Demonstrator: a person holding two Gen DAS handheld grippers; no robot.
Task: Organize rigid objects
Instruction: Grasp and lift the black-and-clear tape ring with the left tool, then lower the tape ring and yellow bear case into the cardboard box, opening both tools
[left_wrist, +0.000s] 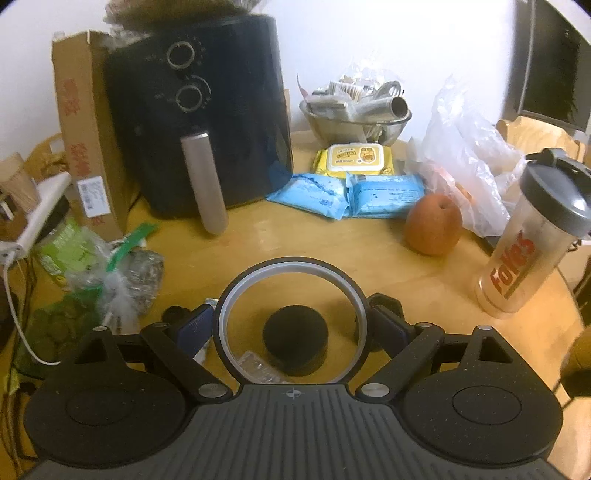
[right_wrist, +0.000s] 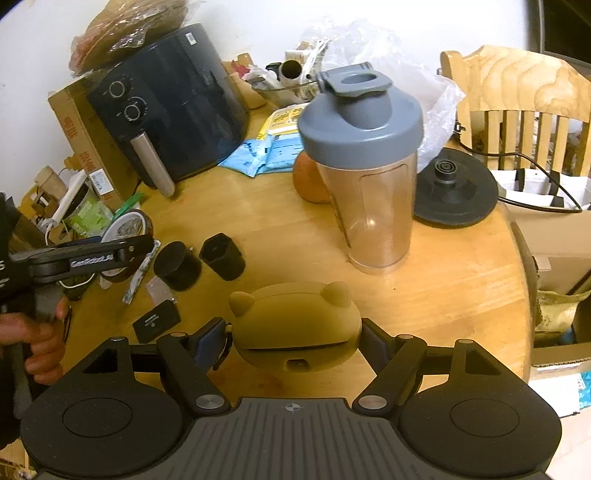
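Note:
My left gripper (left_wrist: 291, 321) is shut on a round lid (left_wrist: 291, 267) with a black rim, a grey inner ring and a clear middle, its pads pressing on both sides. The lid hangs above the wooden table (left_wrist: 314, 240). Through it I see a black round puck (left_wrist: 295, 343) lying on the table. My right gripper (right_wrist: 291, 341) is shut on a mustard-yellow case with bear ears (right_wrist: 295, 314), held low over the table. In the right wrist view the lid (right_wrist: 127, 225) shows at the far left, with the puck (right_wrist: 177, 266) and a black hexagonal cup (right_wrist: 221, 256) beside it.
A shaker bottle (right_wrist: 365, 166) stands mid-table with an orange fruit (left_wrist: 432, 225) behind it. A black air fryer (left_wrist: 199, 110), a cardboard box (left_wrist: 81, 129), wipe packs (left_wrist: 351, 192) and a steel bowl (left_wrist: 354, 122) line the back. A kettle base (right_wrist: 454, 188) and a chair (right_wrist: 517, 92) are on the right. A small black card (right_wrist: 157, 321) lies nearby.

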